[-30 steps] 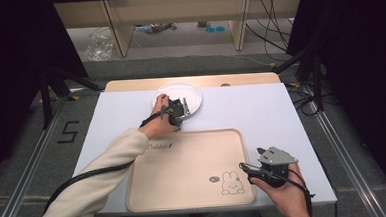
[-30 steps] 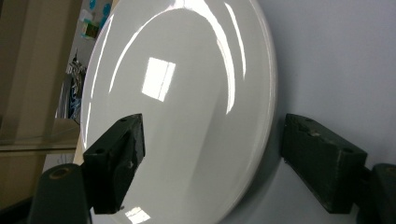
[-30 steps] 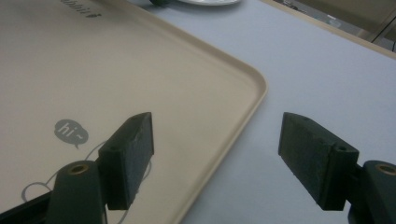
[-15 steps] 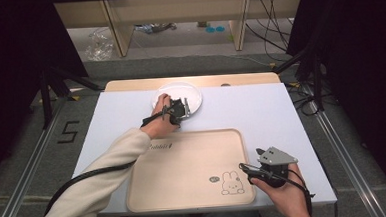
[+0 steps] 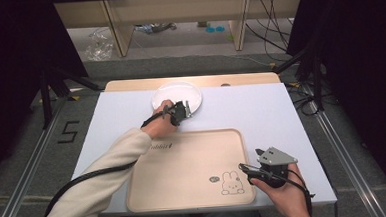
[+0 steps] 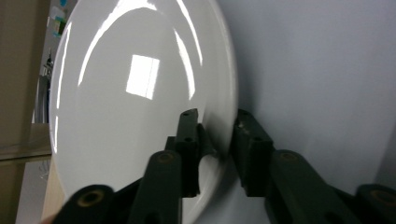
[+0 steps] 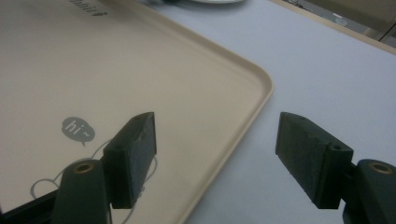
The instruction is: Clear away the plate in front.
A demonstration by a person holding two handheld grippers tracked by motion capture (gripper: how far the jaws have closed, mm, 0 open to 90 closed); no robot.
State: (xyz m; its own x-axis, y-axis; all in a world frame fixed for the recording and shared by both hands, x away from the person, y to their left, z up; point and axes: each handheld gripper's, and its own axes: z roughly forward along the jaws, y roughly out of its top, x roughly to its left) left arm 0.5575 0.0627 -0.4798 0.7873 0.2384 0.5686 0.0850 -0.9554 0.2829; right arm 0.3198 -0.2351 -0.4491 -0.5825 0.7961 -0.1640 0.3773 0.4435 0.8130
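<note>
— Where was the plate (image 5: 176,95) when you looked?

— At the far side of the white table (image 5: 261,110), just beyond the beige tray (image 5: 184,174), flat on the surface. The left gripper (image 5: 185,110) had reached out to its near rim. From the left gripper view you could see the plate (image 6: 140,102) with one jaw over the glossy inside of the rim and the other outside, against the table. The jaws stood narrow, either side of the edge; I could not tell whether they were truly pinching it or only just about to.

— And how did you reckon it would handle?

— Stiff, glazed, very shiny, so I judged it slippery and breakable. Probably not heavy, but held by one edge its weight would hang out beyond the jaws and want to droop or twist. A firm bite well onto the rim seemed the only place to take it, since the plate lay too flat for anything else.

— What was the other hand doing?

— The right gripper (image 5: 250,169) sat at the near right corner of the tray, by the printed rabbit (image 5: 230,182). In the right gripper view its jaws gaped wide, one over the tray (image 7: 140,74) and one over the table beyond the tray's lip, holding nothing.

— Was the tray bare?

— Yes, apart from its print, so there was room if the plate was meant for it. That was only my guess.
</note>
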